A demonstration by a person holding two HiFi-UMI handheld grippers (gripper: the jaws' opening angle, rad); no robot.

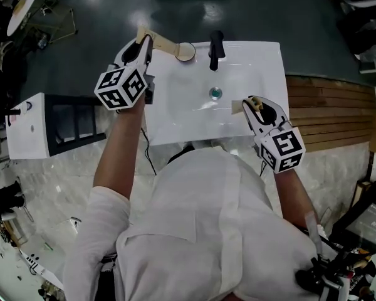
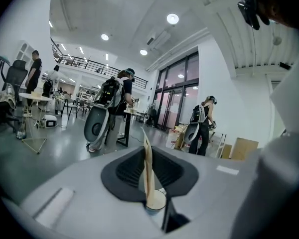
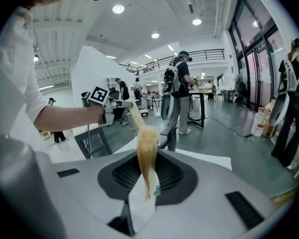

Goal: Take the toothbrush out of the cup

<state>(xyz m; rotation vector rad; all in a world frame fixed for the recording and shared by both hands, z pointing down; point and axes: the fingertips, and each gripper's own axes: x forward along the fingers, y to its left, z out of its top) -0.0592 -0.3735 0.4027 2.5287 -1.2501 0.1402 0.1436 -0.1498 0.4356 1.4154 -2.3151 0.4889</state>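
Note:
A slim tan toothbrush runs from my left gripper down to a small white cup at the back rim of the white basin. The left gripper is shut on the handle. In the left gripper view the toothbrush stands edge-on between the jaws, its lower end at the cup's mouth. My right gripper hovers over the basin's right side, apart from the cup. In the right gripper view its tan fingers lie together with nothing seen between them.
A black faucet stands right of the cup, and a teal drain lies mid-basin. A white cabinet with a dark rack stands left of the basin, wooden slats to its right. Several people stand in the hall behind.

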